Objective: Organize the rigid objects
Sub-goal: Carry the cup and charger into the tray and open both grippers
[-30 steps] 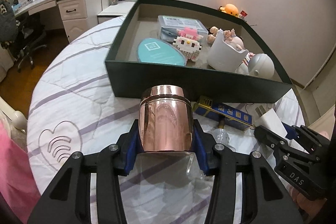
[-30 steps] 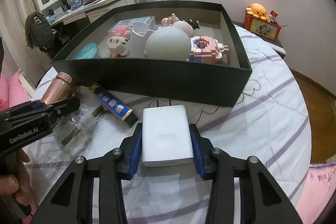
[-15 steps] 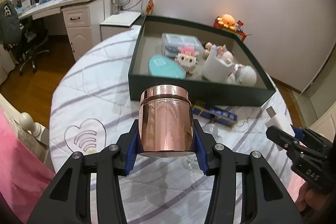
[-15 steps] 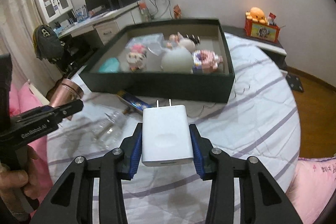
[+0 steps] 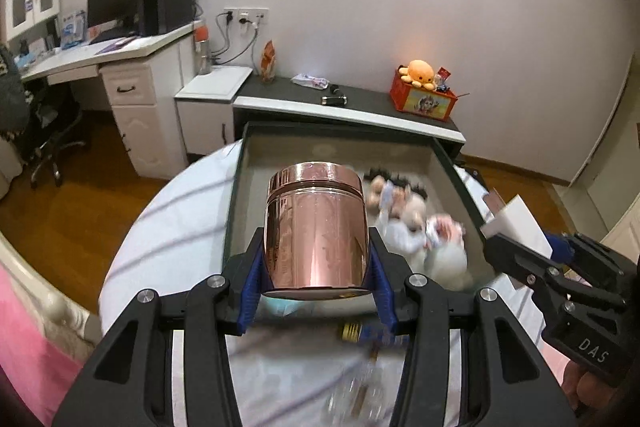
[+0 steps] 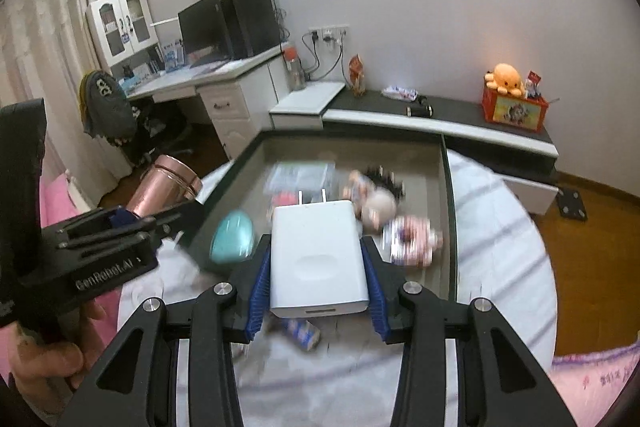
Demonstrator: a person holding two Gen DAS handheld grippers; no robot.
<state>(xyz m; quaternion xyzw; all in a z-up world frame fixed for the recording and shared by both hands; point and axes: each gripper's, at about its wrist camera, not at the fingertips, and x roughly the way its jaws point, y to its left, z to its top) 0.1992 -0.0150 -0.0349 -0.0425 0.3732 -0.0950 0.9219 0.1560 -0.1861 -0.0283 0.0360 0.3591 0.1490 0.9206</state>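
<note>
My left gripper [image 5: 316, 267] is shut on a shiny rose-gold canister [image 5: 316, 231], held in the air above the near wall of the dark green box [image 5: 456, 179]. My right gripper [image 6: 318, 267] is shut on a white power adapter [image 6: 318, 255] with its two prongs pointing at the box [image 6: 446, 187]. In the right wrist view the canister [image 6: 164, 187] and left gripper [image 6: 160, 223] show at the left. The right gripper [image 5: 516, 251] and adapter [image 5: 516, 219] appear at the right edge of the left wrist view. Blurred toys, a teal oval case [image 6: 232, 235] and a clear plastic case lie inside the box.
On the striped bedcover [image 6: 500, 247] in front of the box lie a blue tube [image 5: 376, 335] and a clear bottle [image 5: 360, 395]. Behind the box runs a low dark-topped cabinet [image 5: 360, 103] with an orange plush on a red box. A white desk [image 5: 132, 67] stands at the left.
Both grippers have risen well above the bed with their loads still gripped. The box and bed now look smaller and lower in both views; the bottle and tube stayed on the cover.
</note>
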